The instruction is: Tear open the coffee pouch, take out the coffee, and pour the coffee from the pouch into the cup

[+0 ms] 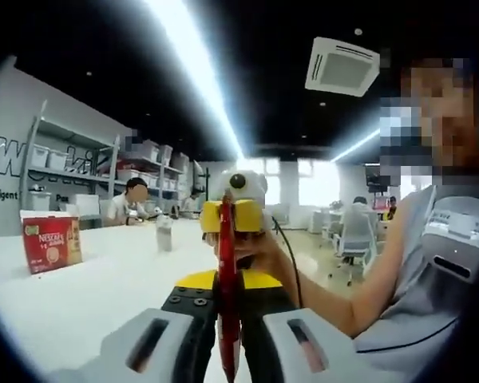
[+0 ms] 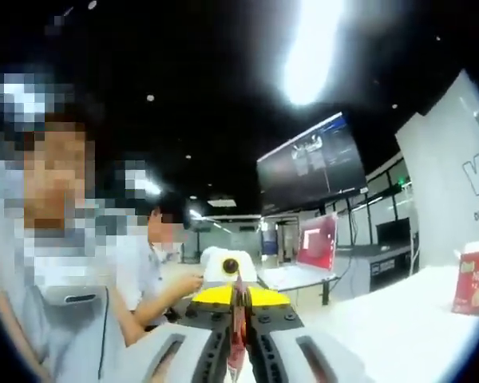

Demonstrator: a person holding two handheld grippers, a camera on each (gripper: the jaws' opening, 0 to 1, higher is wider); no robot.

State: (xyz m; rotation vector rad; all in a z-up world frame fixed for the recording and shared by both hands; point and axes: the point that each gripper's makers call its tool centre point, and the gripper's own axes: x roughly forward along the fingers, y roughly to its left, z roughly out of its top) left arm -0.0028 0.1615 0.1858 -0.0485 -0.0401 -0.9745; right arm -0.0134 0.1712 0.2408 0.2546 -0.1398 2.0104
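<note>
both grippers pinch the thin red coffee pouch (image 1: 228,279) edge-on, held up in the air above the white desk (image 1: 88,295). the left gripper (image 1: 228,351) holds the near end and the right gripper (image 1: 231,217) holds the far end. to tear it well, keep both tight and twist apart slowly. the red coffee box (image 1: 52,243) stands far left.

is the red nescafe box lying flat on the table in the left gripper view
No, the box stands upright on the white table, off to the left of the pouch.
</note>
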